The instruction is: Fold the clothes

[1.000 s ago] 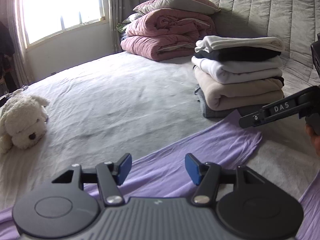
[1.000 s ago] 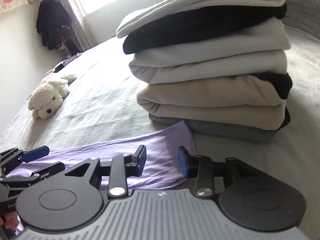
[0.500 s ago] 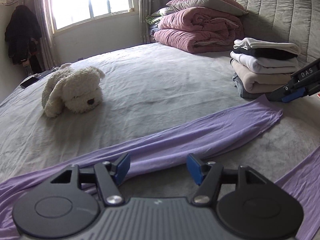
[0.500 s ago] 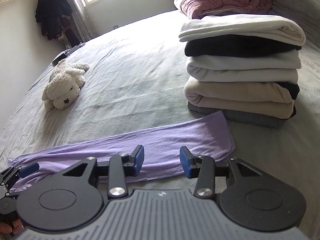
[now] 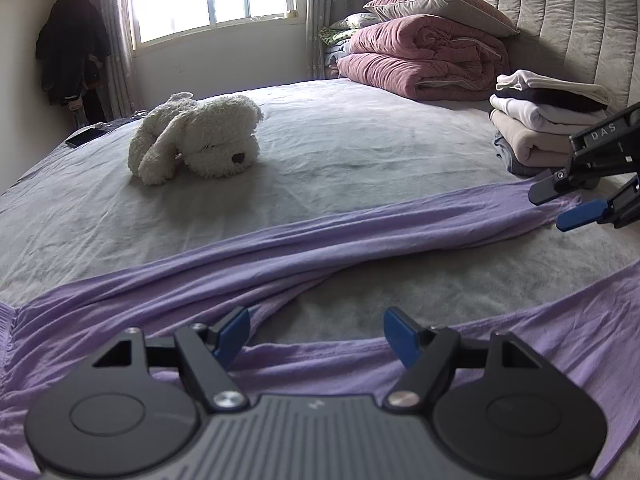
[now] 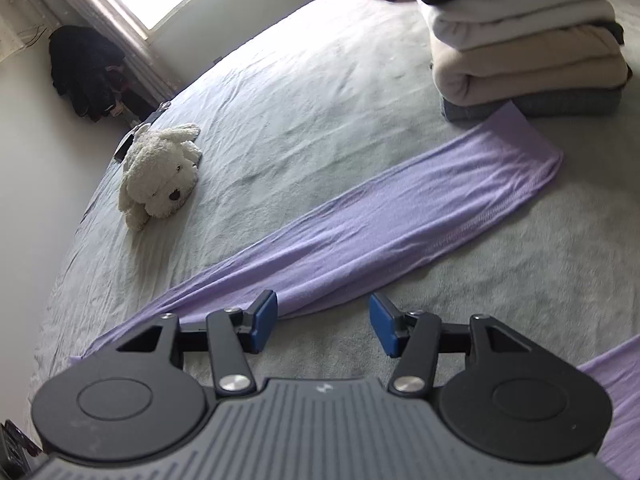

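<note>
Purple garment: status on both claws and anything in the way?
Left claw open, empty; right claw open, empty. Purple garment spread flat on bed, unfolded. Folded stack touches its far end; plush dog clear.

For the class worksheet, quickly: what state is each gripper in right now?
Left gripper: open, holding nothing, above the purple garment.
Right gripper: open, holding nothing.

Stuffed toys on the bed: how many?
1: a white plush dog lying on the grey bedspread, window side, far from the folded stack. Others could be out of frame.
</note>
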`<state>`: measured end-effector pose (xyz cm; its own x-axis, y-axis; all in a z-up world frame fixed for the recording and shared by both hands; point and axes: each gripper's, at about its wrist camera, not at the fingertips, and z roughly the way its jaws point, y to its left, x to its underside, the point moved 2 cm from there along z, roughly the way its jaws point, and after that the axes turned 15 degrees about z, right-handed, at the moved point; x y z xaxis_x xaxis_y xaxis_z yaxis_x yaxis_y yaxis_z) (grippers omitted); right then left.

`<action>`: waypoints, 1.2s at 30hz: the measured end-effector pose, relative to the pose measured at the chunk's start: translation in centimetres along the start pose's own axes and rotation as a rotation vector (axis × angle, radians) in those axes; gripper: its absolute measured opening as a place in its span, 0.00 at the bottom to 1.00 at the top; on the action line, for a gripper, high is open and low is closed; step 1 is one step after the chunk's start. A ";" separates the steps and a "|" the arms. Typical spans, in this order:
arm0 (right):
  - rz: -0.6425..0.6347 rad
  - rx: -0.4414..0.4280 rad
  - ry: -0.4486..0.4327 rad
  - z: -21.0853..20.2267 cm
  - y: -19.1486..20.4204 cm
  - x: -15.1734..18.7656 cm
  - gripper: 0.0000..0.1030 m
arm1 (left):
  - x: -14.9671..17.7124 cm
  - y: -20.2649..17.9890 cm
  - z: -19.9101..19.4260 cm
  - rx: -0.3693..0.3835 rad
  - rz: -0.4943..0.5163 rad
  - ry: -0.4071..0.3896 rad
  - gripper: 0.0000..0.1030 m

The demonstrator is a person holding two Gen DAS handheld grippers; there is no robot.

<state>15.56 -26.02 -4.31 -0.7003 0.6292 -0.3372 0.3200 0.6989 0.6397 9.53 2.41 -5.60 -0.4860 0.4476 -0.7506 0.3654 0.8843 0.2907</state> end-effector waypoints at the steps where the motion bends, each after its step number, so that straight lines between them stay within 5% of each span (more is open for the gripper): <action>1: 0.038 -0.002 0.009 0.4 -0.4 0.1 0.54 | 0.4 0.3 -0.1 0.001 0.010 0.002 0.73; 7: 0.153 -0.003 0.028 2.3 -1.1 -0.1 0.54 | 0.9 1.9 -0.1 -0.013 0.034 -0.008 0.69; 11: 0.124 0.002 0.020 2.6 -0.6 0.1 0.54 | 0.5 2.2 1.1 0.009 0.019 -0.001 0.42; 20: 0.125 -0.006 0.036 2.2 -0.8 0.3 0.54 | 0.1 1.5 3.8 0.040 0.022 0.034 0.33; 25: 0.125 -0.005 0.035 2.1 -0.8 0.2 0.54 | 0.1 1.6 4.0 0.032 0.045 0.048 0.00; 36: 0.159 0.019 -0.025 0.8 -2.3 -1.2 0.54 | 0.5 4.0 1.8 0.089 0.020 0.050 0.00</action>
<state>16.19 -28.12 -5.94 -0.6235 0.7408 -0.2497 0.4382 0.5957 0.6732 12.20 5.98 -5.93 -0.5156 0.4734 -0.7142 0.4434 0.8607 0.2504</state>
